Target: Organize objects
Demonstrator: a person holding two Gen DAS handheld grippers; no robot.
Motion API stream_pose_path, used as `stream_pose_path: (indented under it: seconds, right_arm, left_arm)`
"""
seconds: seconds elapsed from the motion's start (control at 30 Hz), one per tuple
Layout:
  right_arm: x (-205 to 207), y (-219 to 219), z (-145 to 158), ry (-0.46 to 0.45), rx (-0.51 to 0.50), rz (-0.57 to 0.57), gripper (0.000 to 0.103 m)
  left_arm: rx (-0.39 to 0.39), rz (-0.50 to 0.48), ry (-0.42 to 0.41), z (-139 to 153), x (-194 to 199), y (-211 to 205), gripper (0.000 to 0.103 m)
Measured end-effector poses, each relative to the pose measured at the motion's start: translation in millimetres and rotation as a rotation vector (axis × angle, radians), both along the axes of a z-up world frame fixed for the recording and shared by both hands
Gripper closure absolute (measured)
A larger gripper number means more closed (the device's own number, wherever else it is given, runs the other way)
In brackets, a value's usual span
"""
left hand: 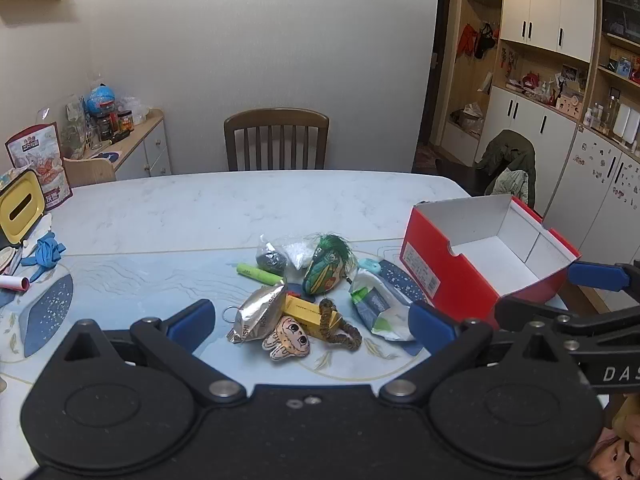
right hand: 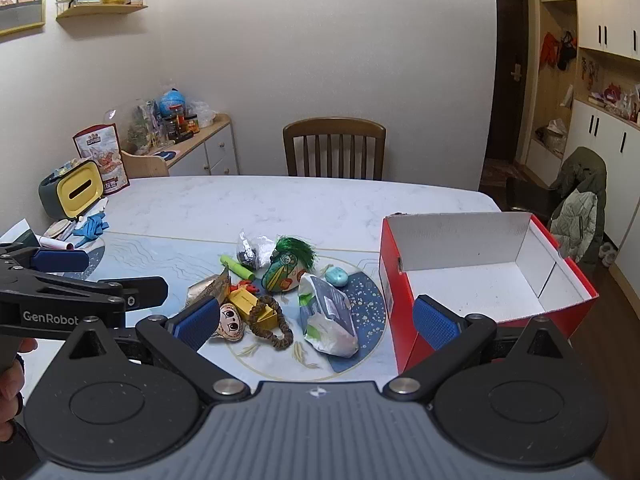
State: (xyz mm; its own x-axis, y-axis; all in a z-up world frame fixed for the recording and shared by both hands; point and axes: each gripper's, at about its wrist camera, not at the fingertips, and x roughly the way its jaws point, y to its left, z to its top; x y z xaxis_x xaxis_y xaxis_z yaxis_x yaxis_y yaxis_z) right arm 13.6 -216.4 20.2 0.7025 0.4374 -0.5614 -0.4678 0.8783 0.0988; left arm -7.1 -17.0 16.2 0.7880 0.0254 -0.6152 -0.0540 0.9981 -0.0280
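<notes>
**Both grippers poised over the pile, box waiting empty**

Marble-patterned table point(left hand: 240, 208) fills both views, with a wooden chair point(left hand: 276, 140) at its far edge and cupboards along the right wall. On the blue placemat sits a loose heap of small things; just right of it stands the red shoe box point(right hand: 404, 280), lid off, its white inside bare.

Nothing has gone in yet, so the step in hand looks like choosing a first item. The left gripper point(left hand: 312, 324) hovers near the heap with its blue pads spread wide and nothing between them; the right gripper point(right hand: 316, 320) is likewise released and empty, nearer the box.

To do this well, take the outlying pieces first and leave the tangle in the middle for later. The tissue pack point(right hand: 330, 312) lies at the heap's right edge, closest to the box, its long axis running near-to-far with the torn white end toward the cameras (a soft, crinkly grip, so close across its short width). The green marker point(left hand: 260, 274) lies at the far left, long axis left-to-right, one end angling slightly toward the viewer; which end is the cap I cannot tell at this size. The yellow box point(left hand: 306, 314) has a brown braided cord point(left hand: 340, 330) draped over it, so lifting either may drag the other.
</notes>
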Motion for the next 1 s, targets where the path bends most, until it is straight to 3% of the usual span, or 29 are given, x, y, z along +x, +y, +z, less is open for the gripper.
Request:
stream_pose_path:
  seconds: [1.0]
  right_arm:
    - [5.9, -20.6, -1.5, -0.033, 0.007, 0.112, 0.0]
  left_arm:
    - [-0.022, 0.066, -0.016, 2.5, -4.6, -24.2, 0.001]
